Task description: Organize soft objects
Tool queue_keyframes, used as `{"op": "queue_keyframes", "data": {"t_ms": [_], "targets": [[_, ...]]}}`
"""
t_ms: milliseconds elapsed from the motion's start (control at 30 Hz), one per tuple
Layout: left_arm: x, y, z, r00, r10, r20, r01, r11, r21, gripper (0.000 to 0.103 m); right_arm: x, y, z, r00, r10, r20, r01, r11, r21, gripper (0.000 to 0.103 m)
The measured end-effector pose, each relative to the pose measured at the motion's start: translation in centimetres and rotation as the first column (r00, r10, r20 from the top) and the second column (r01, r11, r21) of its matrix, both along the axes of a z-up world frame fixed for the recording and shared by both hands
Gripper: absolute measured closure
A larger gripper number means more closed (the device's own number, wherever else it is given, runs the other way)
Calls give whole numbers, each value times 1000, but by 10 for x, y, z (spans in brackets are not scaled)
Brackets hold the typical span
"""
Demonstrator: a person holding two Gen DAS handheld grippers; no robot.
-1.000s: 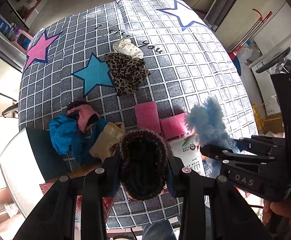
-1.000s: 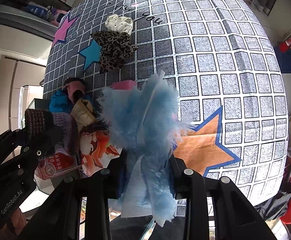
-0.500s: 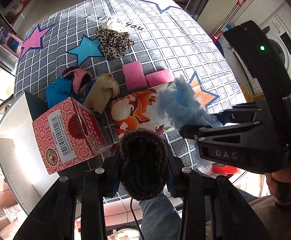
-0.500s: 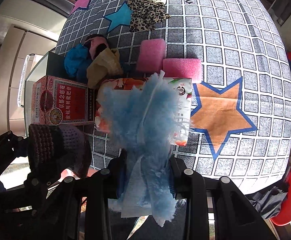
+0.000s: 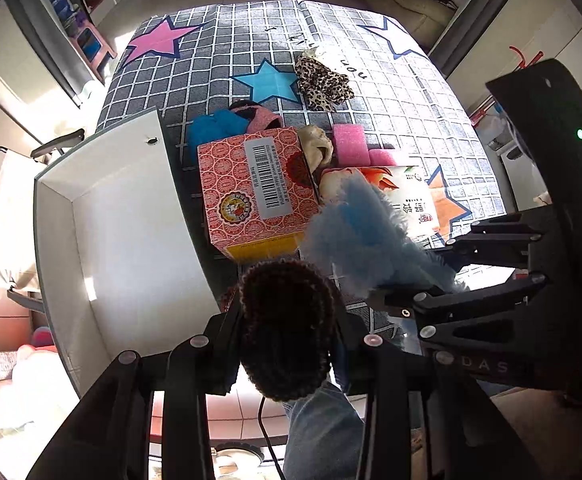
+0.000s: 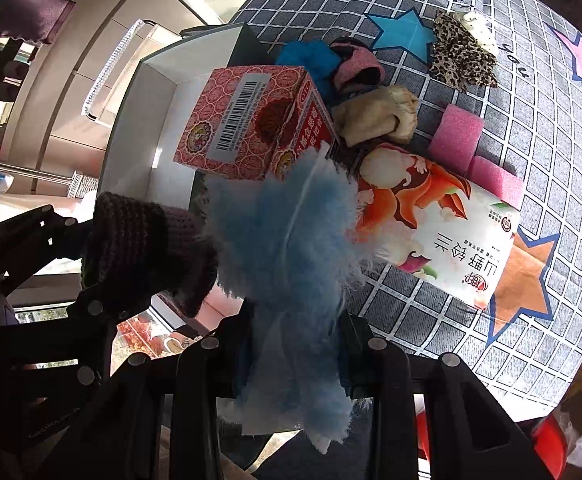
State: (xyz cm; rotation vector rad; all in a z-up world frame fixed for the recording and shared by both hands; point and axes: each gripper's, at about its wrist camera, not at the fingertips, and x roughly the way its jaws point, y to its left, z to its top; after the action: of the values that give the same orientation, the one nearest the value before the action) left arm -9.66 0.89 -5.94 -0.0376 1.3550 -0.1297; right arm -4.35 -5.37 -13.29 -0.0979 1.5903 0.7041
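Observation:
My left gripper (image 5: 287, 328) is shut on a dark knitted piece (image 5: 287, 320), held above the table's near edge beside the white box (image 5: 131, 216); it also shows in the right wrist view (image 6: 143, 248). My right gripper (image 6: 291, 344) is shut on a fluffy light-blue piece (image 6: 287, 248), which also shows in the left wrist view (image 5: 363, 236), just right of the knitted piece. On the table lie a blue cloth (image 5: 211, 128), a pink-and-black knit (image 5: 259, 118), a beige cloth (image 5: 315, 144), two pink sponges (image 5: 351, 144), and a leopard-print cloth (image 5: 323, 84) with a white dotted piece (image 6: 475, 26).
A red patterned carton (image 5: 251, 188) stands beside the white box. A white-and-orange package (image 6: 431, 224) lies right of it. The table has a grey checked cover with stars (image 5: 267, 82). A washing machine and cabinets stand at the right.
Both grippers have pulled back toward the table's near edge and swung left with their soft pieces held. The white box now fills more of the left wrist view.

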Motion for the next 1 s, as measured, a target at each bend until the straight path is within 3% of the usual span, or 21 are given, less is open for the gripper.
{"op": "queue_keyframes", "data": {"t_ms": [167,500,800,1000], "targets": [[-9,44,9,987,156,39,-157,987,21,63,-5,37,21,993,102,60,-103,994,23,68],[-22,115,5,915,399,59,-402,915,48,63,-1,84,39,972,205,117,-210,977,34,68],[-22,138,-17,883,468,29,-469,882,50,63,9,120,45,956,259,136,-266,963,40,68],[-27,139,-34,886,464,-14,-463,885,53,63,-4,110,31,952,303,44,-306,949,75,64]]}}
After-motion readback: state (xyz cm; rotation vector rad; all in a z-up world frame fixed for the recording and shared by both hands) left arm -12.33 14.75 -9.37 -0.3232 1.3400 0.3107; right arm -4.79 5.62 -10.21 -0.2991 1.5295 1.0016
